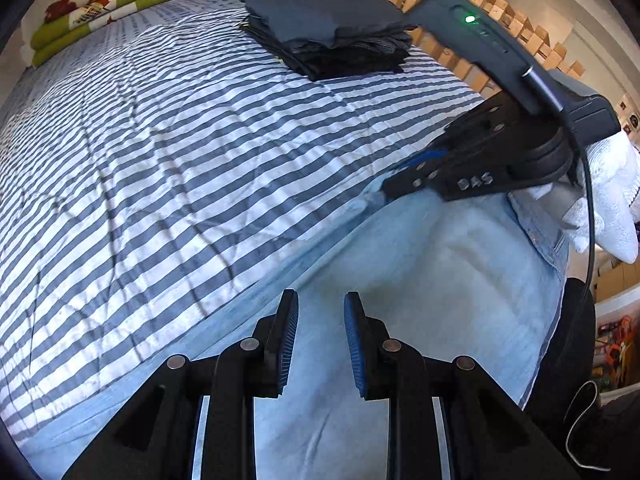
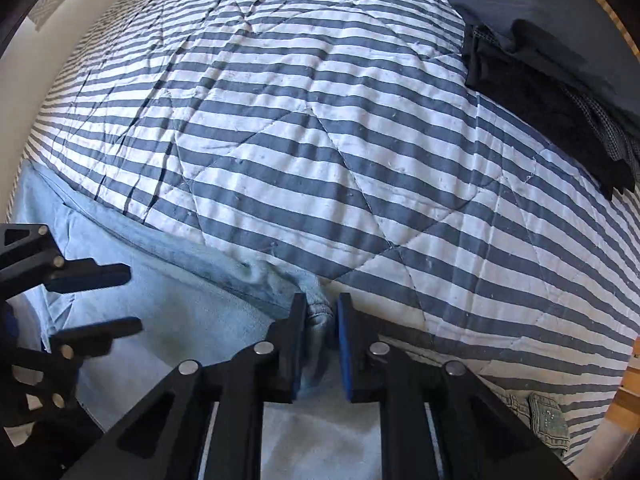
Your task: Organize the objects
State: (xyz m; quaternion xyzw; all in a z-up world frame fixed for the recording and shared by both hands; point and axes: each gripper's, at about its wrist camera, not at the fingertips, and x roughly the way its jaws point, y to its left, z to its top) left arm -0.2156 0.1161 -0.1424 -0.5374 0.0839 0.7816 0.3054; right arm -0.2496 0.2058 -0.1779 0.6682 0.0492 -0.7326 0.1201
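Your jeans [image 1: 420, 280] are pale, washed-out blue denim, spread flat on the striped quilt [image 1: 180, 140] at its near edge. Their long axis runs along that edge, from your left gripper's side toward the right one; a darker seam lines the side facing the quilt's middle. A stack [image 1: 332, 36] of dark folded clothes sits well apart, at the quilt's far side. Your right gripper [image 2: 322, 320] is clenched on a bunched fold of the jeans' edge, pads pressing the cloth. Your left gripper [image 1: 321, 340] hangs over the denim, jaws partly apart, nothing between them
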